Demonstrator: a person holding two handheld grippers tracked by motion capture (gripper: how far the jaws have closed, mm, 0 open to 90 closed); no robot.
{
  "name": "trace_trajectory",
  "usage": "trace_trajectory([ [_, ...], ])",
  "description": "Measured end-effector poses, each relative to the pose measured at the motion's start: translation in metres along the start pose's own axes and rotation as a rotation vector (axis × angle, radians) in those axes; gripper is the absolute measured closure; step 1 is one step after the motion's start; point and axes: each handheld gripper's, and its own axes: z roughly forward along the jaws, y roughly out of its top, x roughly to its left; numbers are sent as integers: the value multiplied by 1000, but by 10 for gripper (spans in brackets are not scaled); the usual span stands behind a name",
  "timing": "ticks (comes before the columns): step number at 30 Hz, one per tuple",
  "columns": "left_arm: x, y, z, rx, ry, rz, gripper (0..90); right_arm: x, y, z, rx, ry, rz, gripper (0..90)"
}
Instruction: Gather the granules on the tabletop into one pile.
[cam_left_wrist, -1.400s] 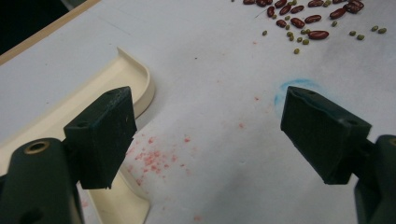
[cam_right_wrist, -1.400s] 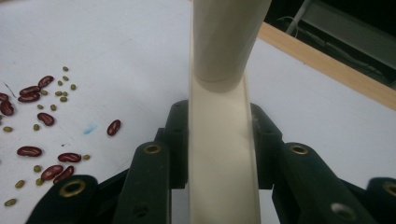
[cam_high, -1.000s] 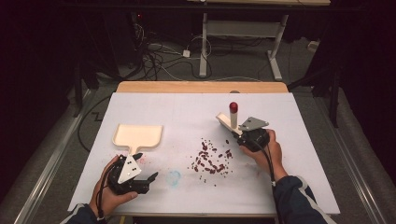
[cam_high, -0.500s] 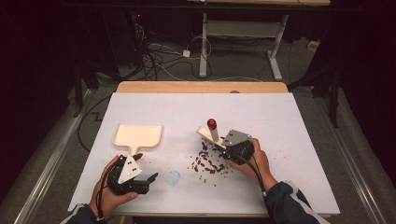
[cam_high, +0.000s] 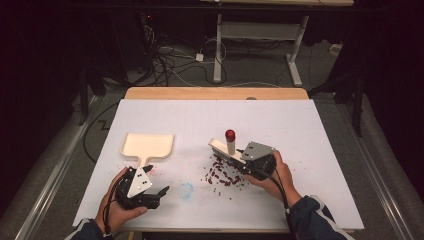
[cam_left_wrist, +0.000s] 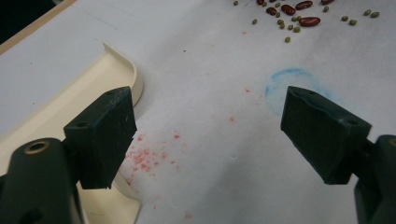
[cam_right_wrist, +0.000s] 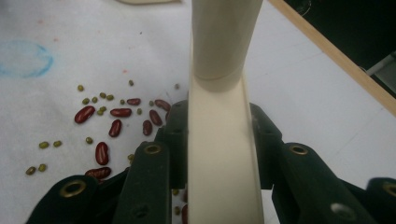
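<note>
Right tool (cam_high: 239, 161) clamped on cream brush handle (cam_right_wrist: 219, 154), jaws tight against both sides; red-tipped post (cam_high: 230, 141) upright on brush. Held just over scattered red beans (cam_high: 223, 174) and small green beans (cam_right_wrist: 91, 100) near desk (cam_high: 310, 150) centre. Left tool (cam_high: 152, 192) apart, nothing between jaws, low over desk beside cream dustpan (cam_high: 148, 145). Blue ring mark (cam_high: 186, 190) and pink specks (cam_left_wrist: 147, 156) on white surface between tools.
</note>
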Motion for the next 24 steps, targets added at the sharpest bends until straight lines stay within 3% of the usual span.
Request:
trace_trajectory([
  [6,1,0,0,-2,5,-4,177,-6,6,-19,-57,-11,27,679],
  [8,1,0,0,-1,6,-2,177,-6,11,-32,-98,13,46,678],
  [11,1,0,-1,-3,11,-4,177,-1,15,-40,-115,38,45,678],
  [12,1,0,-2,-5,14,-5,177,5,17,-48,-134,83,42,679],
  [13,1,-1,-2,-6,17,-6,177,5,17,-48,-134,83,42,679],
  [15,2,-1,-4,-9,30,-6,177,14,18,-53,-143,137,39,679],
  [16,3,-1,-4,-14,34,-10,177,23,17,-57,-146,194,43,678],
  [17,4,-2,-5,-14,42,-9,177,28,16,-57,-146,228,55,678],
  [18,5,-2,-6,-14,53,-7,177,28,16,-57,-146,228,55,678],
  [19,6,-3,-7,-15,63,-9,177,37,14,-56,-139,287,77,678],
  [20,7,-3,-8,-16,72,-12,177,37,14,-56,-139,287,77,678],
  [22,10,-4,-9,-18,91,-20,177,50,13,-48,-122,357,86,678],
  [24,13,-5,-10,-20,98,-30,177,53,13,-45,-116,378,92,678],
])
